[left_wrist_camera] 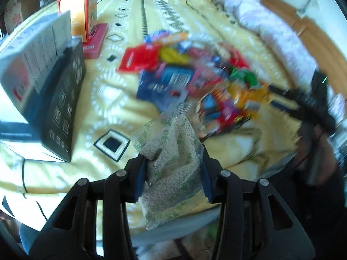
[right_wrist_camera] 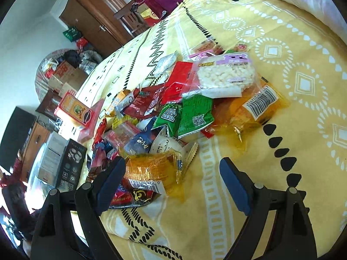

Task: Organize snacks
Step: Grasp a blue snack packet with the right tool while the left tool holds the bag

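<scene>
Pointing steeply down over the bed point(left_wrist_camera: 71, 169), left tool point(left_wrist_camera: 173, 173) is clamped on a clear green-printed snack packet point(left_wrist_camera: 173, 162), held clear of the yellow bedspread, near side of the snack pile point(left_wrist_camera: 195, 75). Right tool point(right_wrist_camera: 171, 182) hangs wide open and empty at the pile's point(right_wrist_camera: 184, 99) near edge, an orange packet point(right_wrist_camera: 151, 169) just beside its left finger. Boxes at bed edge: black box point(left_wrist_camera: 63, 108), white box point(left_wrist_camera: 32, 60), orange box point(left_wrist_camera: 80, 10), red box point(left_wrist_camera: 95, 41); contents not visible.

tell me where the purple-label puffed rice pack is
In the right wrist view, the puffed rice pack lies atop the snack pile's far side, above the green packets.
</scene>
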Action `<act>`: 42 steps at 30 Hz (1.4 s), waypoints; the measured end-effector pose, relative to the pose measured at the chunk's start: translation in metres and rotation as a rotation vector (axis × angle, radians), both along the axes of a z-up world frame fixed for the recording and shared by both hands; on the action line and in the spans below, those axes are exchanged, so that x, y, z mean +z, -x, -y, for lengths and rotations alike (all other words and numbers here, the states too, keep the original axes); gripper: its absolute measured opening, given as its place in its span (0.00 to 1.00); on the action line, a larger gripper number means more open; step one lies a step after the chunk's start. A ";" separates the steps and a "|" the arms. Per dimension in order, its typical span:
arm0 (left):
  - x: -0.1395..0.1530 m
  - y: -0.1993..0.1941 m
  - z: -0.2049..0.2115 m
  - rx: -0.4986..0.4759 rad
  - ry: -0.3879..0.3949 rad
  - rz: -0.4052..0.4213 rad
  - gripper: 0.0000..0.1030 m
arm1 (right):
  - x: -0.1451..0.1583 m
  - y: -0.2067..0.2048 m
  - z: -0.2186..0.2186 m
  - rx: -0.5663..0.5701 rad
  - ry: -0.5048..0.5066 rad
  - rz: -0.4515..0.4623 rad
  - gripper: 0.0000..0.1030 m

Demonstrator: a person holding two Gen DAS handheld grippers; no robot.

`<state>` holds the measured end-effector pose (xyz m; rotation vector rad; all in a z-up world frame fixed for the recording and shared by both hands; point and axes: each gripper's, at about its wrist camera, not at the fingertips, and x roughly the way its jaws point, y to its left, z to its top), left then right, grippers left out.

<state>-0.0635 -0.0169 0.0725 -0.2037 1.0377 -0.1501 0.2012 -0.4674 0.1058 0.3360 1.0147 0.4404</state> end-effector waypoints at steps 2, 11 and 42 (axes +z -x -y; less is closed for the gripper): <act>-0.015 -0.002 0.003 -0.015 -0.069 0.020 0.44 | 0.000 0.002 -0.004 0.012 0.018 0.007 0.88; -0.047 -0.009 -0.003 -0.016 -0.056 0.071 0.66 | -0.001 0.010 -0.007 0.010 0.061 0.026 0.88; -0.053 0.004 -0.050 0.004 0.231 0.088 0.46 | -0.008 0.017 -0.251 0.843 0.652 0.279 0.67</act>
